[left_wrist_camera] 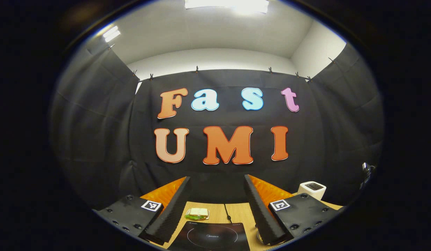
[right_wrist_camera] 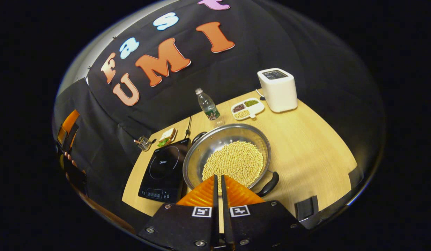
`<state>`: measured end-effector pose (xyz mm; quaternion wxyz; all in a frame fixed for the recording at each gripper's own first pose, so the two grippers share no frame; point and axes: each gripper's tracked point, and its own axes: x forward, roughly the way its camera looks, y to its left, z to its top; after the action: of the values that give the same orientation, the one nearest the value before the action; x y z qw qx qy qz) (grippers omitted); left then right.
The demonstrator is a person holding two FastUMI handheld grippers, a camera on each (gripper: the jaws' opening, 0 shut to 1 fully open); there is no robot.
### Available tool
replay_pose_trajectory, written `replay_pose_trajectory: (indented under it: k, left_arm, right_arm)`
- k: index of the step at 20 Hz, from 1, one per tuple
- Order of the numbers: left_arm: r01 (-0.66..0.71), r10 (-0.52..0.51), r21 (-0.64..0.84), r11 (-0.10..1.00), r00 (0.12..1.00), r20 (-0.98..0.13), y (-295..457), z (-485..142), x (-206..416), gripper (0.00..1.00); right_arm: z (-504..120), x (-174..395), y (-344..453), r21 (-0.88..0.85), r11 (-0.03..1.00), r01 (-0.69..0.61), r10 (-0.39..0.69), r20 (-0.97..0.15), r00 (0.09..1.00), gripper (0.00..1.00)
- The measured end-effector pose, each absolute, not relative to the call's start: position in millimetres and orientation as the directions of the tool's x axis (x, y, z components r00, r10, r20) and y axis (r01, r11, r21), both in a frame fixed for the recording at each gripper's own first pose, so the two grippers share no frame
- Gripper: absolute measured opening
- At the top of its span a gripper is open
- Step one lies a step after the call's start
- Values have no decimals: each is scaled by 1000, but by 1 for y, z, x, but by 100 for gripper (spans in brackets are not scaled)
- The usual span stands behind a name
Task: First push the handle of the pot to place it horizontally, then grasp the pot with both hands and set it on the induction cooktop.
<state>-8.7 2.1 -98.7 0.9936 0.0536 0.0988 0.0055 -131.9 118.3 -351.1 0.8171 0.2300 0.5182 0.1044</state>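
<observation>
Pot (right_wrist_camera: 226, 157), a wide steel one heaped with pale beans, sits on the table (right_wrist_camera: 316, 153) just ahead of the right tongs (right_wrist_camera: 218, 179), whose fingers are drawn almost together with nothing between them, their tips over the near rim. Just right of those tips the near black handle (right_wrist_camera: 269, 184) angles along the rim; the far handle (right_wrist_camera: 198, 136) shows at the opposite edge. Left of the pot, beside it and perhaps touching, lies the induction cooktop (right_wrist_camera: 164, 170), bare on top, so the pot is not yet set on it. Whether the handle already counts as horizontal cannot be told; the two-handed grasp and the lift appear still to be done. Farther off stand a water bottle (right_wrist_camera: 207, 104), a divided dish (right_wrist_camera: 247, 108) of grains and a white toaster (right_wrist_camera: 278, 89). The left tongs (left_wrist_camera: 217, 205) are spread wide and empty, raised toward the booth wall, with the cooktop below and between the fingers and a sandwich (left_wrist_camera: 198, 212) beyond it.
</observation>
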Motion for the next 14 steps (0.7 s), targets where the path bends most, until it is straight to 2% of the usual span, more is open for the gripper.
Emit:
replay_pose_trajectory:
  k: [4,6,7,10,14]
  left_arm:
    - [24,-1,86,996,967,-254,-6,-122,-4,97]
    - [12,14,98,995,965,-263,0,-127,0,97]
    - [8,19,100,995,964,-264,2,-128,1,97]
    - [-5,32,105,994,965,-261,6,-130,3,97]
    - [-3,33,113,994,964,-265,7,-133,4,98]
  right_arm:
    - [-360,-161,127,539,833,124,473,-811,344,5]
    - [-367,-169,125,522,843,127,461,-825,327,5]
    - [-371,-174,124,517,845,135,459,-832,313,0]
    - [-380,-191,136,543,825,160,498,-830,249,0]
    - [-401,-201,138,514,835,196,484,-856,182,0]
